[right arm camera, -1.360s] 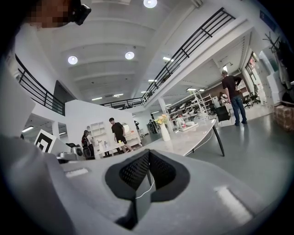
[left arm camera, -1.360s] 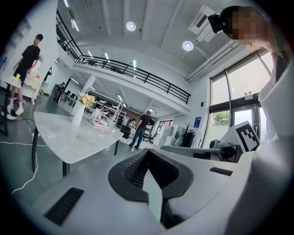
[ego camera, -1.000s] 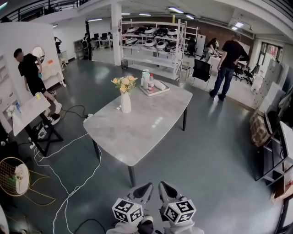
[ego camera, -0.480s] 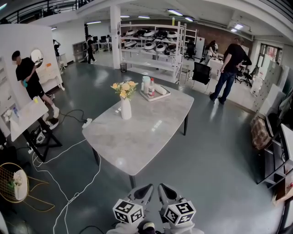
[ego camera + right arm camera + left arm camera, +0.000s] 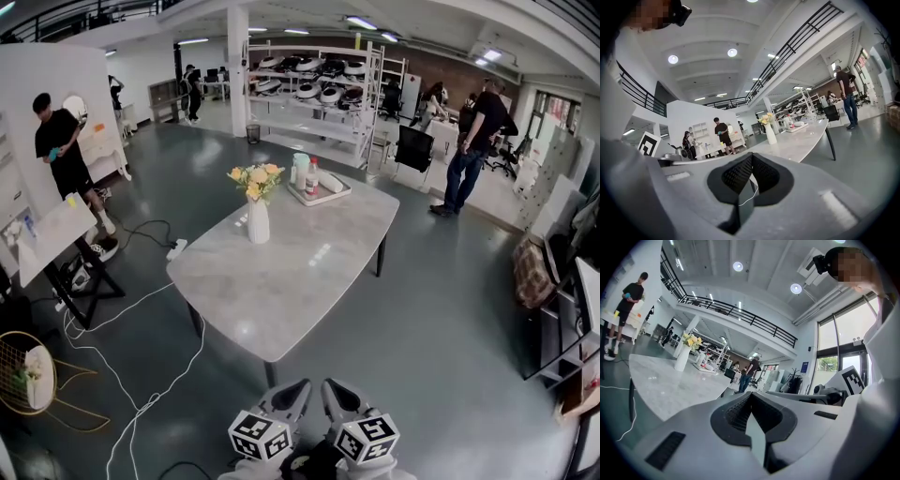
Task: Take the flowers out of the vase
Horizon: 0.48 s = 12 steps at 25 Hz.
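A white vase (image 5: 257, 221) with yellow and white flowers (image 5: 255, 178) stands upright on the far left part of a grey marble table (image 5: 281, 281). Both grippers hang side by side at the bottom of the head view, short of the table's near edge and far from the vase. My left gripper (image 5: 292, 394) is shut and holds nothing; in its own view the shut left gripper (image 5: 751, 398) points level, with the vase (image 5: 683, 358) far off at the left. My right gripper (image 5: 336, 394) is also shut and bare; past the right gripper (image 5: 751, 163) the vase (image 5: 771, 133) shows small.
A tray (image 5: 319, 190) with bottles lies at the table's far end. White cables (image 5: 141, 375) trail over the floor at the left, near a slanted white stand (image 5: 52, 239) and a gold wire chair (image 5: 28, 375). People stand at the left (image 5: 66, 155) and back right (image 5: 473, 141).
The head view has drawn a little nearer to the table. Both grippers stay shut and side by side. The people in the background have shifted.
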Motion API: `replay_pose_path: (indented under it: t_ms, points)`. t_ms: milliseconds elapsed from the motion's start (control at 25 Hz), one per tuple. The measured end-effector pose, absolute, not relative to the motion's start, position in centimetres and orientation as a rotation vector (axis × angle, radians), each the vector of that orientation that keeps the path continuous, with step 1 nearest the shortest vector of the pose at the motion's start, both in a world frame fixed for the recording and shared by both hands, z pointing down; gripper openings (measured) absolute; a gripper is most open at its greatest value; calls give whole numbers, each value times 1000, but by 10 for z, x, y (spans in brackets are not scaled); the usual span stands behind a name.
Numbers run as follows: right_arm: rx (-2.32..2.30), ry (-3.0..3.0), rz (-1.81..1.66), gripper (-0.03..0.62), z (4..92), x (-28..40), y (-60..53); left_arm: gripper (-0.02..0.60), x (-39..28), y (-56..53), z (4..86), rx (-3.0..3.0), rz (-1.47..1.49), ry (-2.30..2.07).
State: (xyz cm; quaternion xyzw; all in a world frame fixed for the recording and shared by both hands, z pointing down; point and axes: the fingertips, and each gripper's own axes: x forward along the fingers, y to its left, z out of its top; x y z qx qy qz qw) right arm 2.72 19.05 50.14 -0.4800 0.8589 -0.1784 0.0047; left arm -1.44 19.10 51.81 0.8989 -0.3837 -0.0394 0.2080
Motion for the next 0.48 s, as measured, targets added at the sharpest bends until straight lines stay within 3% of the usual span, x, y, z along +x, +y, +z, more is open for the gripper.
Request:
replay_pose_path:
  t_ms: [480]
  points:
    - [-1494, 2702, -561, 0, 507, 40, 160, 2, -1, 158, 522, 2499, -103, -1071]
